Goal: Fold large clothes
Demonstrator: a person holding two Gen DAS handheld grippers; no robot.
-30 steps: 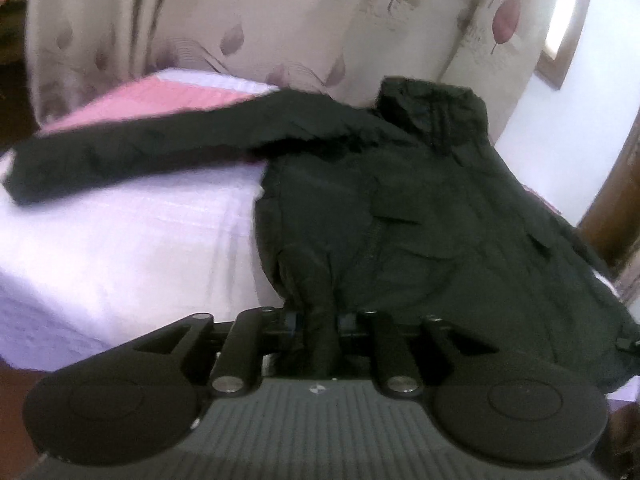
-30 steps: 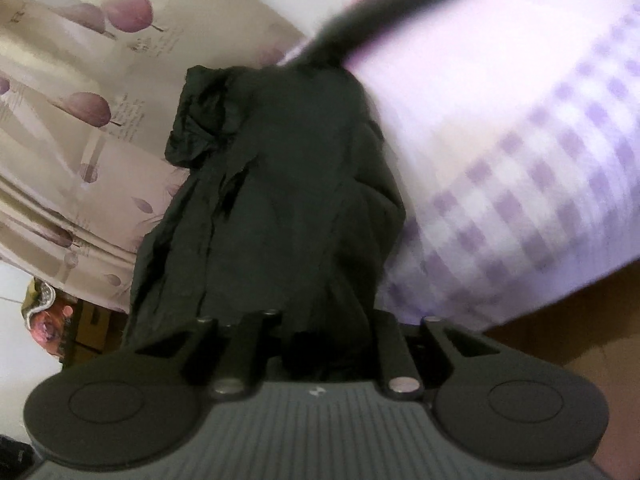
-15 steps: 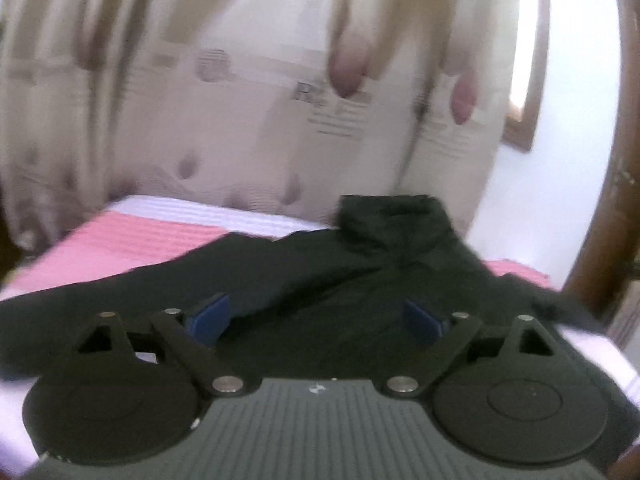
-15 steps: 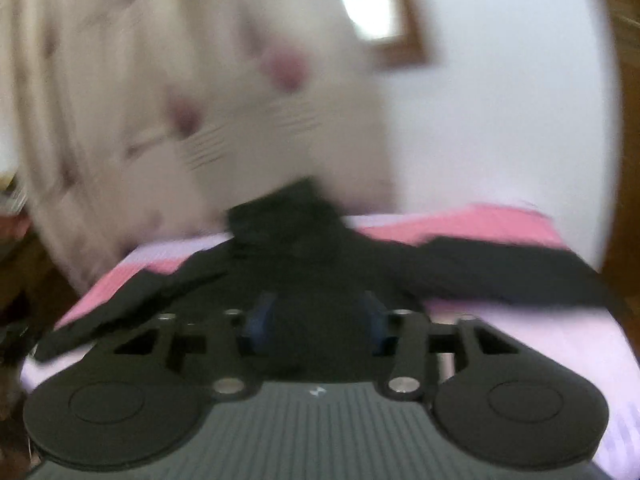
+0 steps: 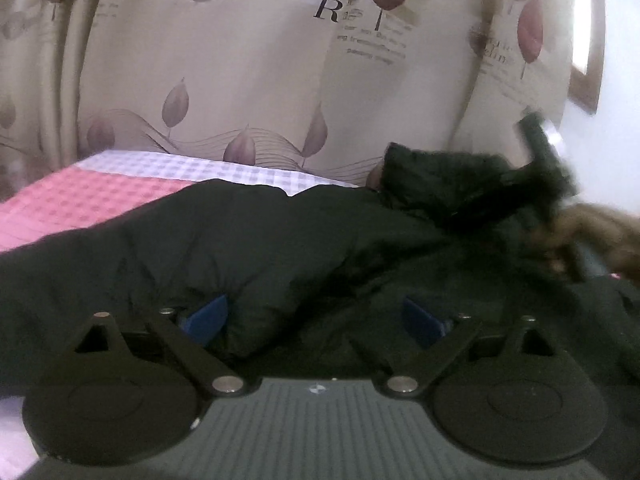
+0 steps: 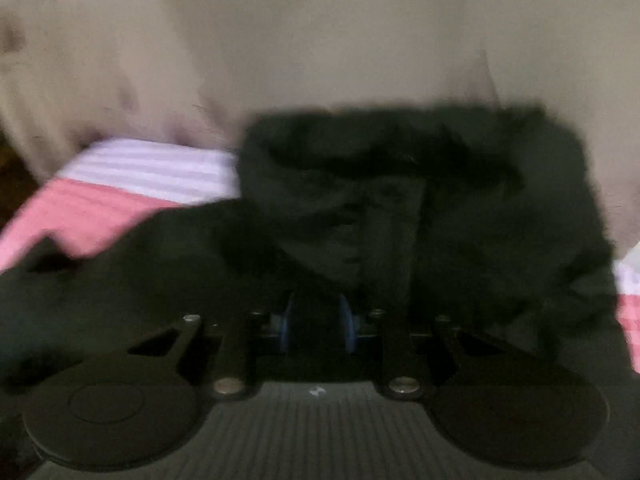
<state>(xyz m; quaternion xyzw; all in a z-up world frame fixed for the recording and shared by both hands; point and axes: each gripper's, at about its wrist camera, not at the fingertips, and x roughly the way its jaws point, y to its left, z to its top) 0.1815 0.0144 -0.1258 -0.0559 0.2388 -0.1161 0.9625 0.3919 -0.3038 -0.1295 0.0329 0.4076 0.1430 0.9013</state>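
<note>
- Left wrist view: black jacket [image 5: 280, 248] lying on checked bed [image 5: 120, 184], collar [image 5: 440, 176] toward curtain [image 5: 240, 80], sleeve stretching left.
- Left gripper [image 5: 316, 316] opening wide, jacket fabric bulging between its pads, ungripped.
- Right gripper [image 6: 318, 324] closing, jacket fabric between its pads; blurred.

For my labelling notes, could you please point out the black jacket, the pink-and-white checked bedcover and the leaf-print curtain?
black jacket [image 5: 280, 240]: left wrist view, on its spread sleeve.
pink-and-white checked bedcover [image 5: 92, 200]: left wrist view, on the bare pink part left of the jacket.
leaf-print curtain [image 5: 240, 72]: left wrist view, on the middle panel behind the bed.
</note>
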